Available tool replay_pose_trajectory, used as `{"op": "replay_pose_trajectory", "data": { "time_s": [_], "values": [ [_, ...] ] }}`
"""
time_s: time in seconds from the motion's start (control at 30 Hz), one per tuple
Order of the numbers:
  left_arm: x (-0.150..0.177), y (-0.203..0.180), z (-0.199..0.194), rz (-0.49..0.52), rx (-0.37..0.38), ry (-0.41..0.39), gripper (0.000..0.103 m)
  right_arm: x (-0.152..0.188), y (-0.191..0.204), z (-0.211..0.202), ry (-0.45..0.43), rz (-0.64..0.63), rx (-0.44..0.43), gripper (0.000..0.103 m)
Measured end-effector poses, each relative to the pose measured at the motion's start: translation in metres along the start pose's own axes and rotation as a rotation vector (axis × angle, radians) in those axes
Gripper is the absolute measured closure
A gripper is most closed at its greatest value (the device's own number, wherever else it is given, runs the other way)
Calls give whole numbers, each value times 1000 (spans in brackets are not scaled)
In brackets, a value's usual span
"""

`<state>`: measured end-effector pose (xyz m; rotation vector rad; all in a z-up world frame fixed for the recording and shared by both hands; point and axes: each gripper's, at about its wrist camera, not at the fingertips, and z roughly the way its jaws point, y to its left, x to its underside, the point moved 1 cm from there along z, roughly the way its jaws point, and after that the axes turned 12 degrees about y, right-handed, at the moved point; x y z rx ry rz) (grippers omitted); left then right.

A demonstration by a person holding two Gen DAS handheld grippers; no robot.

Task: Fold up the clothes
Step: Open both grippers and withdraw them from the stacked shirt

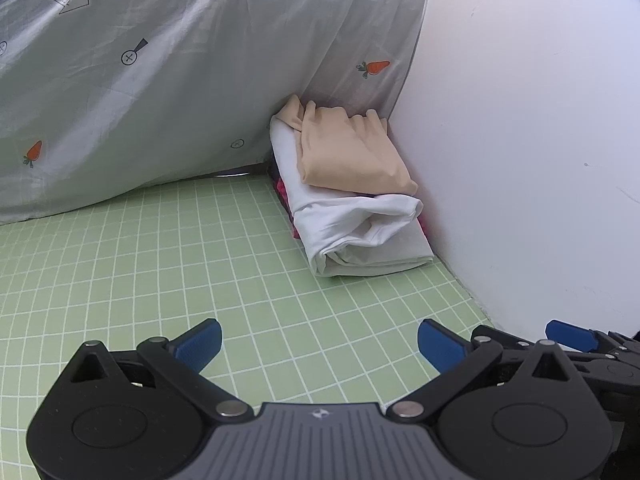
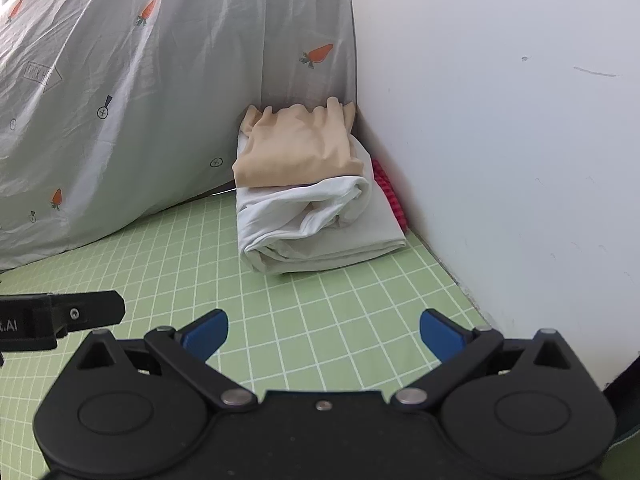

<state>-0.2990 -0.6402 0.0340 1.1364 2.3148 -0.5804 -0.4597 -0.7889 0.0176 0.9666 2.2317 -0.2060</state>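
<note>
both grippers sit low over the mat, nearest the lens; the left gripper has its blue-padded fingers spread wide with nothing between them, and the right gripper is likewise spread and empty; in the left view the right one's blue fingertip shows at the far right edge, and in the right view a black part of the left one juts in at the left edge; beneath them lies a pale green mat ruled with a white grid, reaching back to a corner; a plain white wall closes the right side, faintly scuffed; a grey sheet printed with small orange carrots hangs down at the back and left, its hem resting on the mat; the stack of folded clothes sits in that corner, pressed against the sheet and just beside the wall, well apart from both grippers; a tan garment lies on top, a white garment folded loosely under it with a rolled front edge, and a red-pink piece peeks out at the bottom by the wall.
</note>
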Motion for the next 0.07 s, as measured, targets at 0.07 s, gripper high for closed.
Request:
{"op": "replay_pose_trajectory", "data": {
  "time_s": [0.07],
  "values": [
    [0,-1,-1,4,0,-4,0,0,0,-1,-3,3,2,0]
  ]
}}
